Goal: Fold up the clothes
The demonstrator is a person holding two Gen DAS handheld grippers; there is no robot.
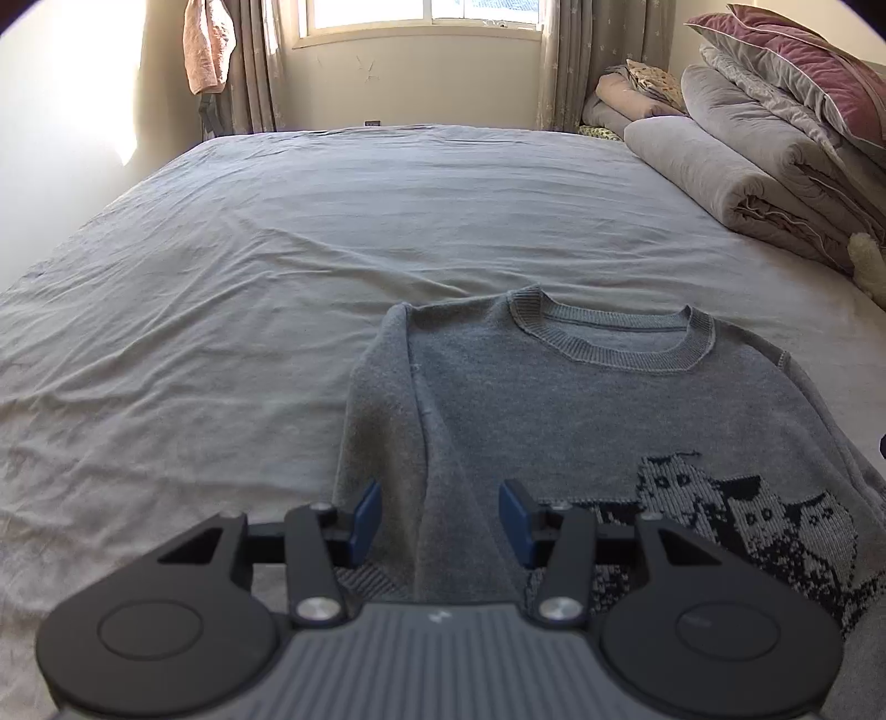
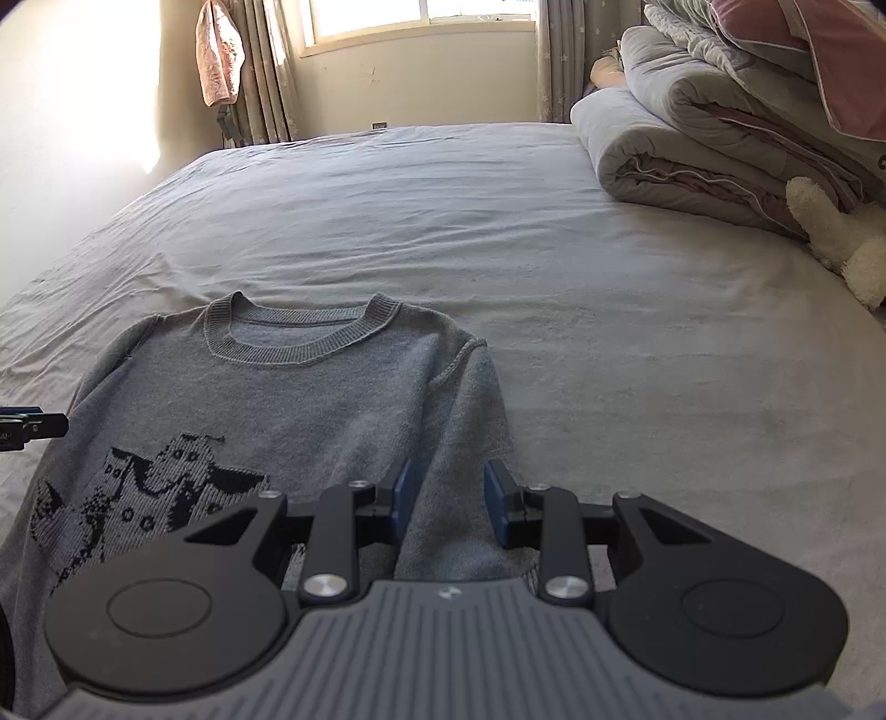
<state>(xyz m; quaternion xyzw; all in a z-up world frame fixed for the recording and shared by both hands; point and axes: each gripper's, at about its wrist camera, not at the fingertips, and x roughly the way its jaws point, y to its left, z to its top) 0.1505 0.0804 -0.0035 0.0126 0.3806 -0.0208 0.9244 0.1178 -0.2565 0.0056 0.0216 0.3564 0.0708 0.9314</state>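
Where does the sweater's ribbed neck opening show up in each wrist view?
Left wrist view: the neck opening sits right of centre, about mid-height, above and to the right of the left tool's open blue pads.
Right wrist view: the neck opening sits left of centre, about mid-height, above and to the left of the right tool.
Shared landmark: the pink cloth hanging left of the window.

A rumpled bedsheet (image 1: pixel 277 232) — folded quilts (image 2: pixel 692 149) stacked beside a white plush toy (image 2: pixel 830 232), pink cloth (image 1: pixel 207 47) hanging by the window (image 1: pixel 415 16).
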